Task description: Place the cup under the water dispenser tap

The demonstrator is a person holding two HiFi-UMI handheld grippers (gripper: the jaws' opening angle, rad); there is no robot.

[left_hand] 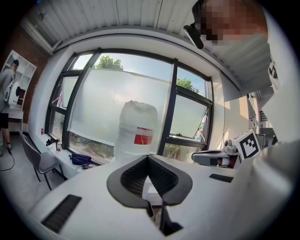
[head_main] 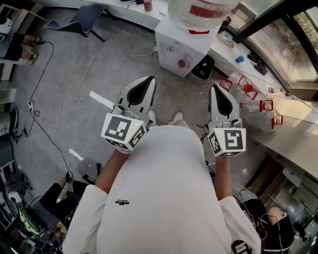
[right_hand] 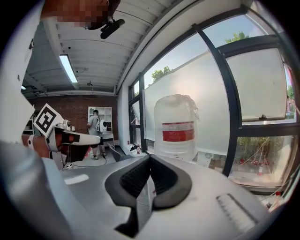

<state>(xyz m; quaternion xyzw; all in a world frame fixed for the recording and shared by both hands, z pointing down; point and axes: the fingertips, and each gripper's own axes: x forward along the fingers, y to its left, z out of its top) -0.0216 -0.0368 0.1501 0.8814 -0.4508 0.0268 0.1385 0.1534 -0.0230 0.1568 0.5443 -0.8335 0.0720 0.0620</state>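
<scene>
In the head view, a person in a white shirt (head_main: pixel 164 198) holds the left claw (head_main: pixel 148 79) and the right claw (head_main: pixel 217 88) side by side. Both point toward a white box-shaped water dispenser (head_main: pixel 171 42) topped by a large clear plastic bottle with a red label (head_main: pixel 198 10). A small round pink cup (head_main: pixel 183 63) sits in the recess on the dispenser's front, well apart from both claws. Whether it is exactly beneath a tap cannot be told. A small blue cup (head_main: pixel 240 59) stands on the white surface (head_main: pixel 298 144) along the window.

In the left gripper view, the left claw (left_hand: pixel 148 157) is closed, its two dark jaws meeting at the tips with nothing gripped. The bottle (left_hand: pixel 137 129) rises beyond it against the black-framed window (left_hand: pixel 174 108), and the right claw (left_hand: pixel 213 158) shows at the right edge.

In the right gripper view, the right claw (right_hand: pixel 150 157) is likewise closed tip to tip and empty. The bottle (right_hand: pixel 176 126) stands straight ahead, with the left claw (right_hand: pixel 75 138) at the left.
</scene>
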